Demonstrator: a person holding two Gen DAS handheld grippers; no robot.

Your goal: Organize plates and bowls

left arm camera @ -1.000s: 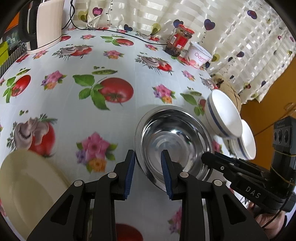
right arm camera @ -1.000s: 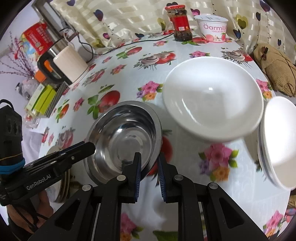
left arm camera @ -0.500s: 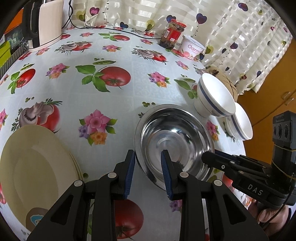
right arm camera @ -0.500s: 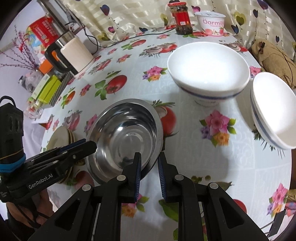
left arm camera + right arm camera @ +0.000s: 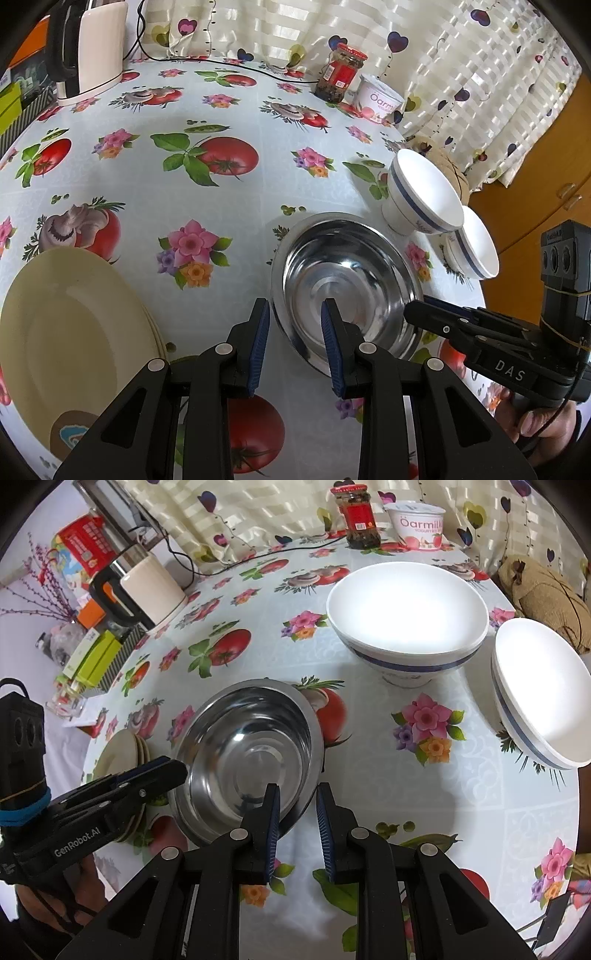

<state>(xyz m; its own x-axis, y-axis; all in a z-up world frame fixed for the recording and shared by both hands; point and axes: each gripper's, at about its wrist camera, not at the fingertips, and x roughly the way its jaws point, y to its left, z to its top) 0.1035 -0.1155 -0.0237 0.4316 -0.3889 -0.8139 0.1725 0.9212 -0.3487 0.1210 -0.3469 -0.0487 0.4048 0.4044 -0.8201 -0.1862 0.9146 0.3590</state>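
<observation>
A steel bowl (image 5: 347, 280) (image 5: 247, 749) sits on the flowered tablecloth. My left gripper (image 5: 295, 314) is open, its jaws astride the bowl's near-left rim. My right gripper (image 5: 295, 794) is open, its jaws astride the bowl's near-right rim. Neither touches the rim that I can see. Two white bowls with blue stripes stand to the right: one (image 5: 421, 195) (image 5: 406, 616) nearer the middle, one (image 5: 472, 247) (image 5: 539, 690) by the table edge. A stack of cream plates (image 5: 70, 321) (image 5: 122, 749) lies at the left.
An electric kettle (image 5: 92, 44) (image 5: 144, 587), a red-lidded jar (image 5: 340, 74) (image 5: 358, 517) and a yogurt tub (image 5: 376, 98) (image 5: 421, 526) stand at the back. A burlap bag (image 5: 546, 594) lies at the right edge. Boxes (image 5: 92, 657) sit at the far left.
Both grippers have drawn back and risen a little from the table; the steel bowl looks farther off. The jaws stay open around its rim.
</observation>
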